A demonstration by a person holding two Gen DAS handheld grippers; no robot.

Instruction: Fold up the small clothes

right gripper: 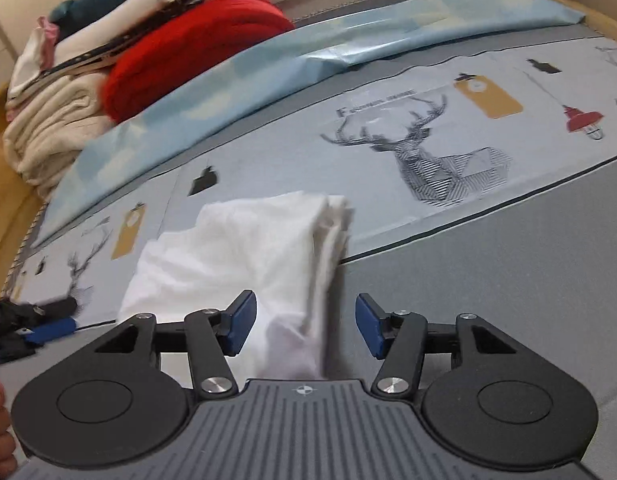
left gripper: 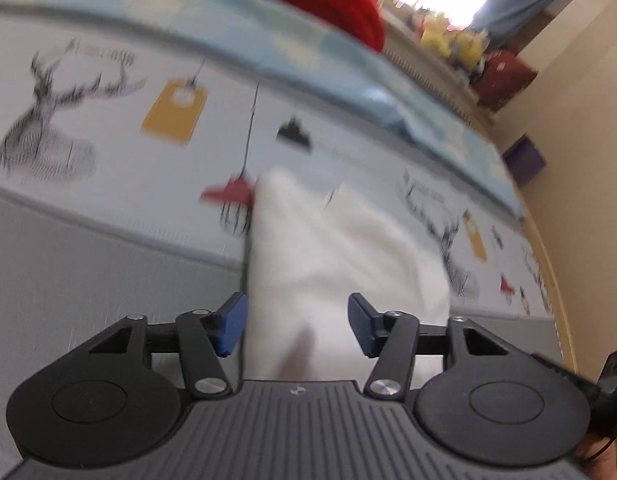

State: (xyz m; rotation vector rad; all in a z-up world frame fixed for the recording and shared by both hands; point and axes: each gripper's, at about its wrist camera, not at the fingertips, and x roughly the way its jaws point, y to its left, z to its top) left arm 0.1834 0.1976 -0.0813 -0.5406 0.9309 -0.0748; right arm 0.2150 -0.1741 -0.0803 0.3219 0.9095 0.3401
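A white garment (left gripper: 340,264) lies folded on the deer-print bed cover (left gripper: 108,128). In the left wrist view my left gripper (left gripper: 296,326) is open, blue pads apart, with the cloth's near edge lying between the fingers, not clamped. In the right wrist view the same white garment (right gripper: 244,256) lies folded with a thick stacked edge on its right. My right gripper (right gripper: 306,328) is open over the cloth's near right corner, left pad (right gripper: 242,326) over cloth, right pad (right gripper: 370,330) over the grey cover. The left gripper (right gripper: 48,330) shows at far left.
A light blue sheet (right gripper: 268,64) lies folded along the back of the bed. A red knit garment (right gripper: 196,40) and a pile of cream and dark clothes (right gripper: 60,92) sit behind it. A beige wall (left gripper: 580,128) and a cluttered windowsill (left gripper: 460,40) are beyond the bed.
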